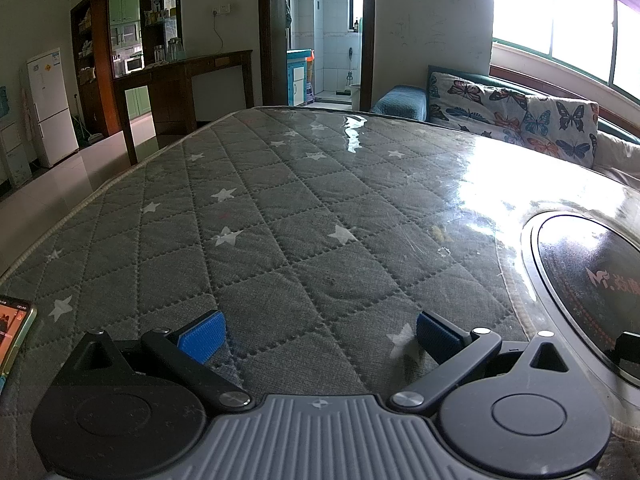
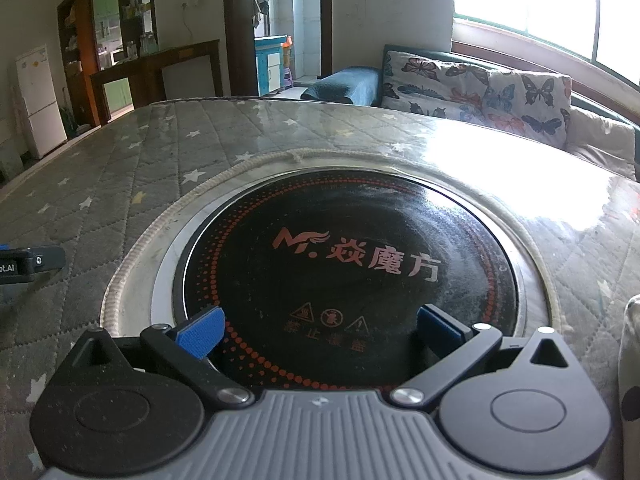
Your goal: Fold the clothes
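Note:
My left gripper [image 1: 318,338] is open and empty, low over the grey quilted star-pattern table cover [image 1: 280,208]. My right gripper [image 2: 318,330] is open and empty, low over the round black induction cooktop [image 2: 348,256] set in the table. The left gripper's finger shows at the left edge of the right wrist view [image 2: 32,264]. A pale spotted fabric [image 2: 630,380] shows at the right edge of the right wrist view; only a sliver is visible. No other garment is in view.
A phone [image 1: 14,332] lies at the table's left edge. The cooktop [image 1: 592,280] sits right of the left gripper. A sofa with butterfly cushions [image 1: 516,116] stands behind the table. A dark wooden counter [image 1: 180,80] and a white fridge [image 1: 50,108] stand far left.

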Action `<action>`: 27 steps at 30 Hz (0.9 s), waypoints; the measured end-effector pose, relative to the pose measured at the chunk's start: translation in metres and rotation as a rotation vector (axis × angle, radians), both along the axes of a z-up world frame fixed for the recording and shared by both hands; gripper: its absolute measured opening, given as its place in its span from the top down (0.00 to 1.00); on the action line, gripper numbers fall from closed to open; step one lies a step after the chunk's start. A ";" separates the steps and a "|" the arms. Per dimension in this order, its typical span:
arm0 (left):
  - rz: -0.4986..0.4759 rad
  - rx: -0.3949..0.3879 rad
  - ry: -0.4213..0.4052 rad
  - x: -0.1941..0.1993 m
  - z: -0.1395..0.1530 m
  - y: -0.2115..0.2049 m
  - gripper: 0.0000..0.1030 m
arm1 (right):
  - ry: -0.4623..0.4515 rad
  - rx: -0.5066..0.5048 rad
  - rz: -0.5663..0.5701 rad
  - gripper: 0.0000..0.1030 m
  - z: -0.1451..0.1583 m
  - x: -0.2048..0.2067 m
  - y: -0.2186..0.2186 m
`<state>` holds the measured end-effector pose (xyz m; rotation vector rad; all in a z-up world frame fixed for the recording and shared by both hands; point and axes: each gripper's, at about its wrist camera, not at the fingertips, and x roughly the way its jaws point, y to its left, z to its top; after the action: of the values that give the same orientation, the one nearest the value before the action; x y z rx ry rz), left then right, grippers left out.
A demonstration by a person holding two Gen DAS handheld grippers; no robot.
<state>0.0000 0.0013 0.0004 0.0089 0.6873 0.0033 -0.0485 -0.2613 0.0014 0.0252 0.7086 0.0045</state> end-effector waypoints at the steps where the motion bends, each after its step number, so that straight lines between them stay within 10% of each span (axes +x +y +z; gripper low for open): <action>1: 0.000 0.001 0.000 0.000 0.000 0.000 0.00 | 0.000 0.006 -0.001 0.00 0.000 -0.001 -0.001; 27: -0.182 -0.074 0.057 -0.044 0.015 -0.045 0.00 | -0.018 0.012 -0.049 0.00 0.029 -0.094 -0.047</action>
<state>-0.0435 -0.0435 0.0153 0.0009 0.7409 -0.1973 -0.1424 -0.3085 0.0305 0.0543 0.6903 -0.0376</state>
